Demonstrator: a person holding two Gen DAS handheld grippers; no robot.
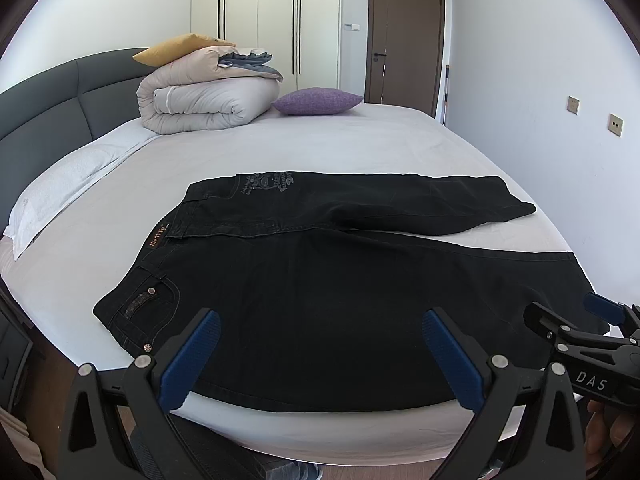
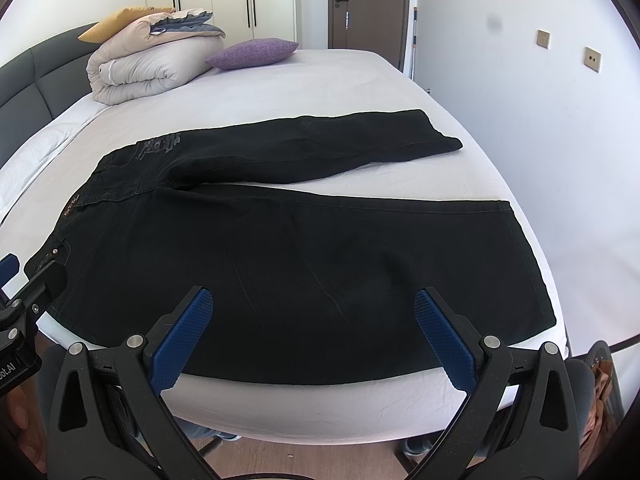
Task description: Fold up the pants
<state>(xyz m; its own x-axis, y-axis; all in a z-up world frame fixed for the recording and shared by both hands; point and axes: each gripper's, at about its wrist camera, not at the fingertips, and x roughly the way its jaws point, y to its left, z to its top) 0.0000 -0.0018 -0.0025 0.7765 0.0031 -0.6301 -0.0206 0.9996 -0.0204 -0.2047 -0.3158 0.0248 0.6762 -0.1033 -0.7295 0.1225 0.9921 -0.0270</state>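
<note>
Black denim pants [image 1: 320, 280] lie spread flat on the white sheet of the bed [image 1: 320, 148], close to its near edge. Going left to right: the waistband [image 1: 160, 238] and a riveted pocket sit at the left, the two legs run rightward and part from each other, the far leg [image 2: 320, 148] angling away toward the wall while the near leg [image 2: 360, 260] ends in a wide hem [image 2: 532, 264] by the right edge of the mattress. Well behind, a rolled duvet [image 1: 200, 100] and a purple cushion [image 1: 316, 101] sit near the headboard.

Both tools hover above the near edge with nothing between their blue pads. The left gripper [image 1: 320, 354] stands wide over the hip area; the right gripper [image 2: 312, 336] stands equally wide over the lower near leg.

Folding has not begun, by the look of it. The risk from here lies in the grip: denim is thick and stiff, so a shallow pinch could slip off, or catch only the top layer, leaving a crooked fold. The near leg lies close to the mattress edge, and a careless tug might drag the pants off it.
</note>
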